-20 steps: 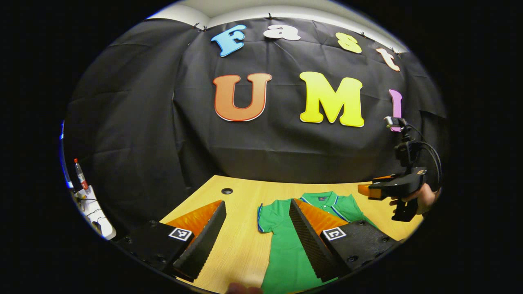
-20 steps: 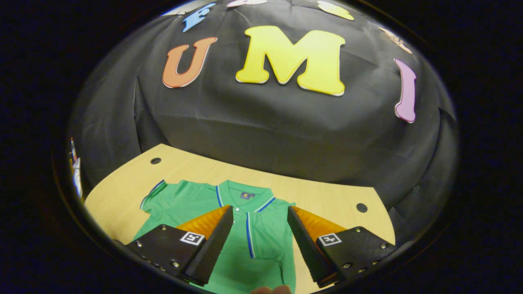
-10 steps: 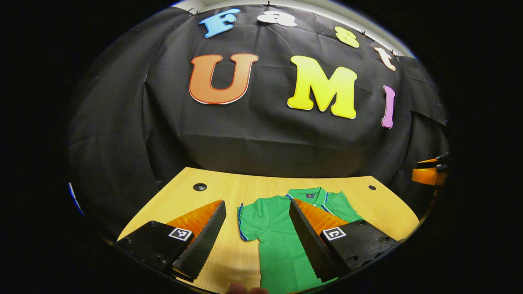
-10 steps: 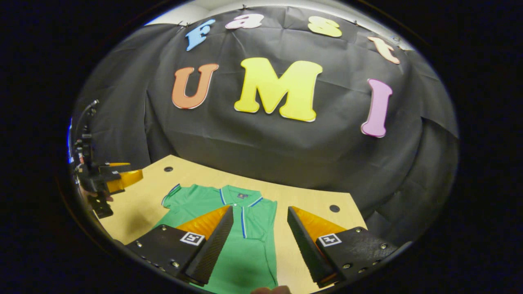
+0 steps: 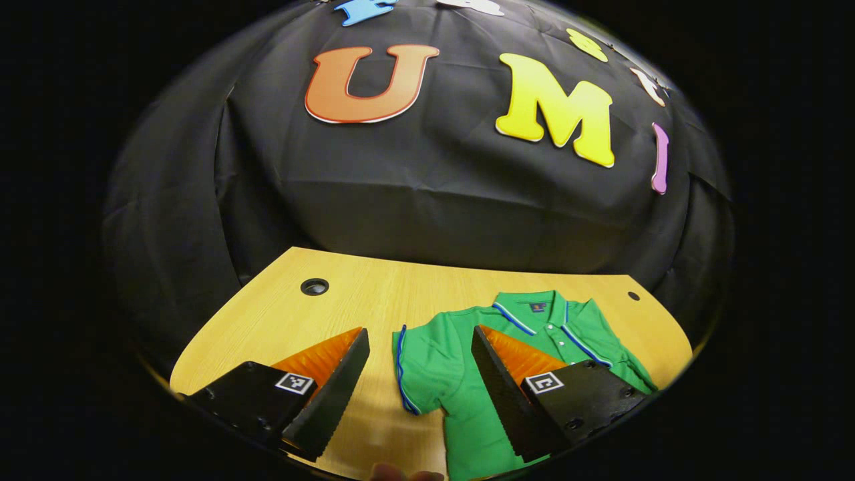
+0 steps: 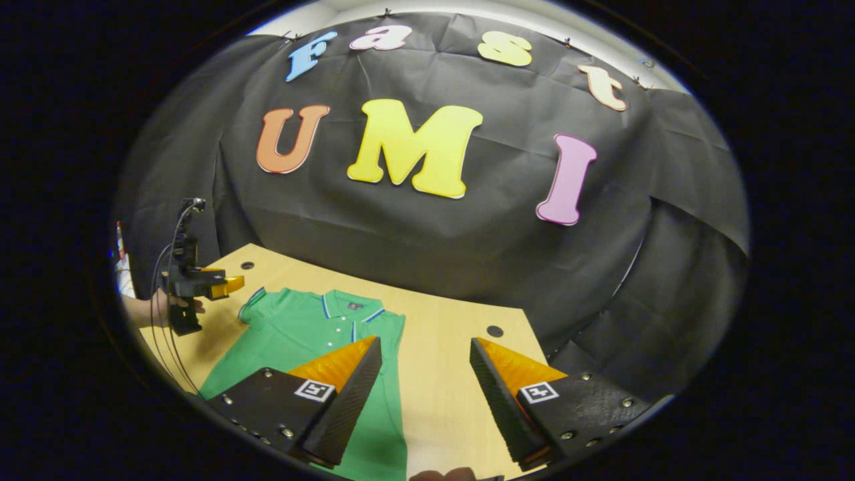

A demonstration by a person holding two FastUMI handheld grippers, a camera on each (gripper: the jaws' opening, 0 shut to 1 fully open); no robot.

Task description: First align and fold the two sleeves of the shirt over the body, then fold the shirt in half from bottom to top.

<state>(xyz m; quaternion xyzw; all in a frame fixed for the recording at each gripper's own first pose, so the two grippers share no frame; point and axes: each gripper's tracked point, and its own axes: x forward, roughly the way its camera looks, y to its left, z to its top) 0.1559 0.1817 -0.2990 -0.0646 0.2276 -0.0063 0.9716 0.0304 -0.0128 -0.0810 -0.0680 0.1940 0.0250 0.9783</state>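
A green polo shirt (image 5: pixel 447 361) with blue-and-white trim lies flat on the wooden table (image 5: pixel 374 300), collar towards the wall. Its left sleeve (image 5: pixel 417 364) sticks out sideways. My left gripper (image 5: pixel 419 330) hangs open above that sleeve, with nothing between its fingers. In the right gripper view the shirt (image 6: pixel 294 331) lies to the left, its right edge running straight down from the shoulder. My right gripper (image 6: pixel 425 341) stands open over bare table beside that edge. Farther off, the left gripper (image 6: pixel 230 286) hovers by the left sleeve (image 6: pixel 252 302), held by a hand (image 6: pixel 143 307).
The table has round cable holes at its back left (image 5: pixel 314 286) and back right (image 5: pixel 632 295). The black cloth wall rises right behind the table's far edge. Bare wood (image 6: pixel 441 374) lies to the right of the shirt.
My left gripper has tilted down and come nearer the left sleeve. My right gripper has swung right, off the shirt's body to the bare table beside it. Both stay open.
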